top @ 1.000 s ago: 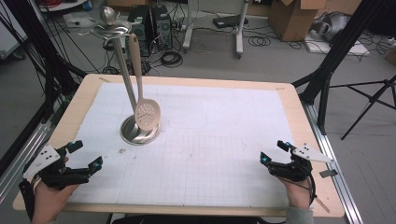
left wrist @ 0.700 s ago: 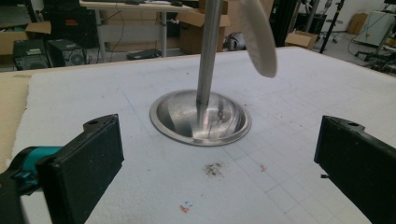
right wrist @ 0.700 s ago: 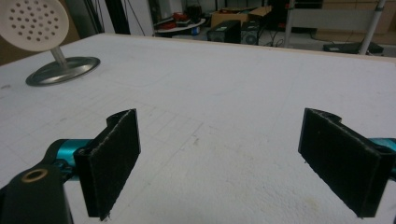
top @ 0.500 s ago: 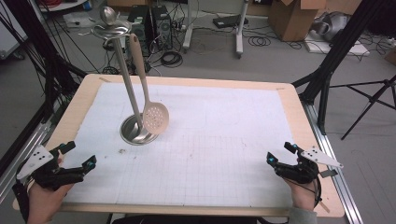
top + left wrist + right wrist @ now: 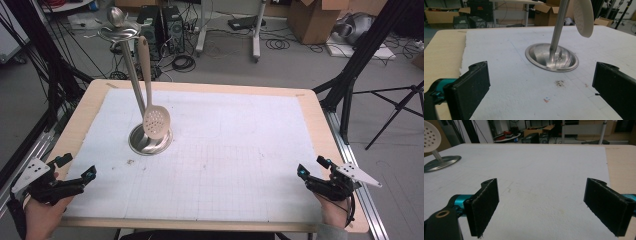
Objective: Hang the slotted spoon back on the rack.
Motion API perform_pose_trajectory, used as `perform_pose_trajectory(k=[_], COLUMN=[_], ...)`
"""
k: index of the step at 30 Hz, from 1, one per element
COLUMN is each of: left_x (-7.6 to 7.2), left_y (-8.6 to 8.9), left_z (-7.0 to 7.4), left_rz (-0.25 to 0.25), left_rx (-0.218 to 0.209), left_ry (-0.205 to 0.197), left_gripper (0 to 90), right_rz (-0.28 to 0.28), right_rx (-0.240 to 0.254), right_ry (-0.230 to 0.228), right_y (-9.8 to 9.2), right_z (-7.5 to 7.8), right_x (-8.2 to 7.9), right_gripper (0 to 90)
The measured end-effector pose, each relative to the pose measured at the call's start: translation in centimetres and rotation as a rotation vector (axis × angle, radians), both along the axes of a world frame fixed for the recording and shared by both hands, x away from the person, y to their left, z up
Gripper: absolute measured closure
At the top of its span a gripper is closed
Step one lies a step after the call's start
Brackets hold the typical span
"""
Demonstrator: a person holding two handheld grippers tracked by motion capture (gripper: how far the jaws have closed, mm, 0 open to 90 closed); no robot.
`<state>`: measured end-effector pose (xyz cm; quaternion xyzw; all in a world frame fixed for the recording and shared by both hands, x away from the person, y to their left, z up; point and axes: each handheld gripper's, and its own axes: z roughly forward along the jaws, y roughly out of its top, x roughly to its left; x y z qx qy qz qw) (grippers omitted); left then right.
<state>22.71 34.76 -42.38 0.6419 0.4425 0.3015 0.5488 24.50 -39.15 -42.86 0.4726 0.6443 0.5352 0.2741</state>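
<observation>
Hanging from the metal stand [image 5: 131,75], a slotted spoon [image 5: 155,121] is being observed — left gripper [image 5: 75,176] and right gripper [image 5: 311,171] are being held released at the bench's near corners.

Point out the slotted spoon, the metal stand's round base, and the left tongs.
slotted spoon [image 5: 156,121]: high view, on its perforated cream head.
metal stand's round base [image 5: 566,65]: left gripper view, on the dish's right rim.
left tongs [image 5: 77,167]: high view, midway between the tips.

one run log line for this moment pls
left gripper: open, empty | right gripper: open, empty | slotted spoon: hanging on stand | both grippers near front table edge
</observation>
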Motion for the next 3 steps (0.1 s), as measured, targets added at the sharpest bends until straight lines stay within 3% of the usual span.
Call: perform_pose_trajectory(k=[3], left_x=[0.00], left_y=[-0.05], left_z=[-0.03], left_rz=[0.003], left_rx=[0.002], left_ry=[0.003], left_gripper=[1.7], right_rz=[-0.003], right_rx=[0.005], right_ry=[-0.001], right_y=[-0.11], right_z=[-0.10], right_x=[0.08], right_gripper=[12.0])
